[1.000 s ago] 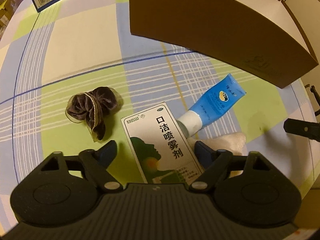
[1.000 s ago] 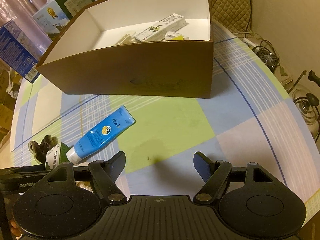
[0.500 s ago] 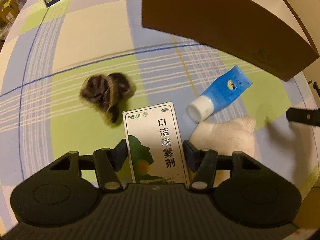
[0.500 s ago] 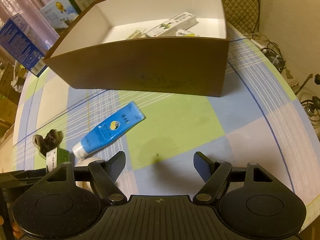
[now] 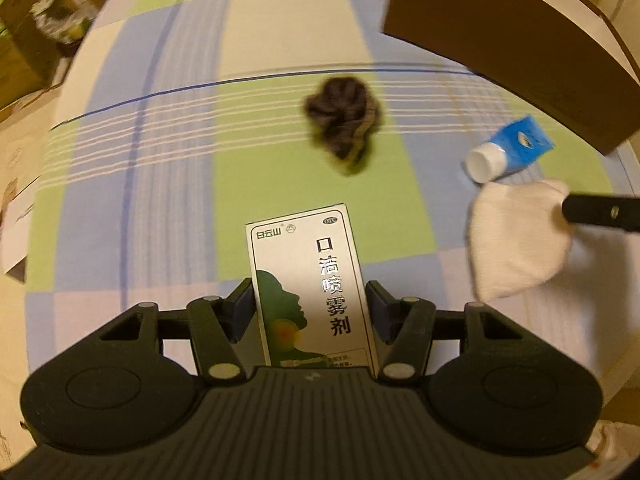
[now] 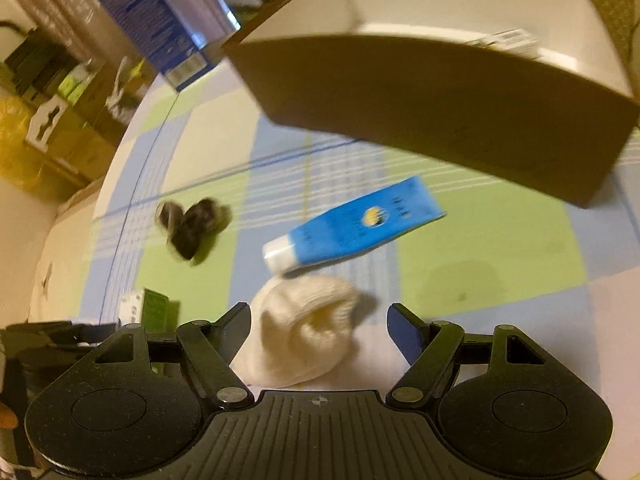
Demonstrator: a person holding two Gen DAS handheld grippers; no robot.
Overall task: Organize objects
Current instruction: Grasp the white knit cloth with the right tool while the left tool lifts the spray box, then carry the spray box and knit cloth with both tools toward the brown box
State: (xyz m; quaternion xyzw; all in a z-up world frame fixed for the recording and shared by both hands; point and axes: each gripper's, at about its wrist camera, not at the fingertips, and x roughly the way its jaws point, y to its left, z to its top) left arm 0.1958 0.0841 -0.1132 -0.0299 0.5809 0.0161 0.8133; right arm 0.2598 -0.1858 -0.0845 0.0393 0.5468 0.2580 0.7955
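Clamping a white and green spray box by its long sides, the left gripper holds it lengthwise between its jaws, the box's far end sticking out past the fingertips over the checked tablecloth. The right gripper has its jaws wide apart, with a white sock lying between them, nearer the left finger; whether either finger touches it is hard to tell through the blur. Just beyond the sock lies a blue tube, its white cap pointing at the sock. A dark hair scrunchie sits near the middle of the cloth, well apart from both. The brown cardboard box stands toward the far edge of the table, open at the top.
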